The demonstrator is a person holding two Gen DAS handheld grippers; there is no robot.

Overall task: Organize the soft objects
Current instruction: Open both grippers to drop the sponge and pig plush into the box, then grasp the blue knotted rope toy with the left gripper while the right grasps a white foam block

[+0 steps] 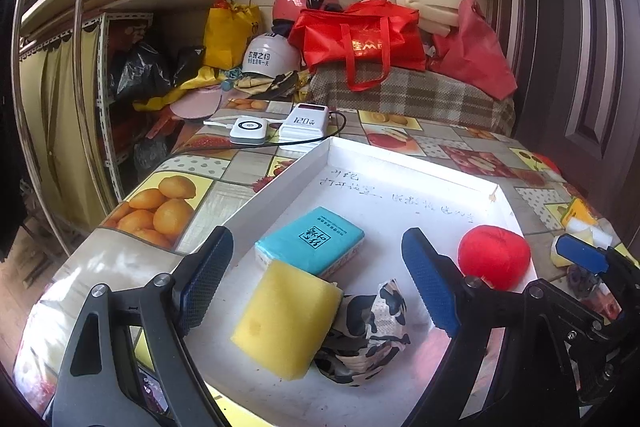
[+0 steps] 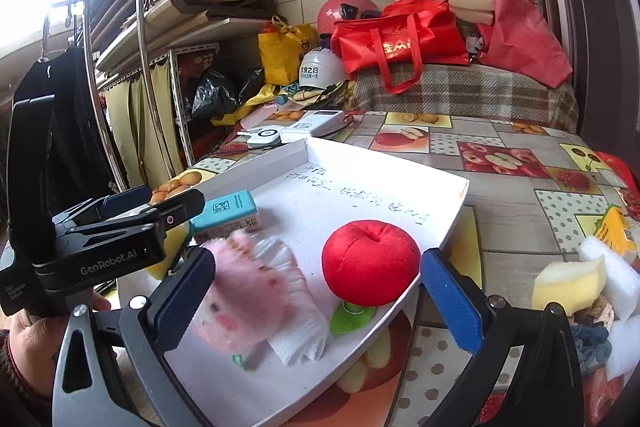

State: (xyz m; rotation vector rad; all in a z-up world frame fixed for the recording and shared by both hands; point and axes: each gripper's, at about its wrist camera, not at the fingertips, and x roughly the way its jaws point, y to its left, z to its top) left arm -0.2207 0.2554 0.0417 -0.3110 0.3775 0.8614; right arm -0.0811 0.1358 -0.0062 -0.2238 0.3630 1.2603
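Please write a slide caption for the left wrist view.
Open left gripper above white cardboard tray holding yellow sponge block, teal tissue pack, red plush apple.

Daylight glare blows out the upper left, fisheye bends edges, pink plush toy (image 2: pixel 244 291) blurred

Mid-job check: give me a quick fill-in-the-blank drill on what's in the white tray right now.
1. The yellow sponge lies inside the white ____.
2. The tissue pack behind the sponge is ____ in colour.
3. The plush apple in the tray is ____.
4. The jaws of the left gripper stand ____, gripping nothing.

Missing words: tray; teal; red; open
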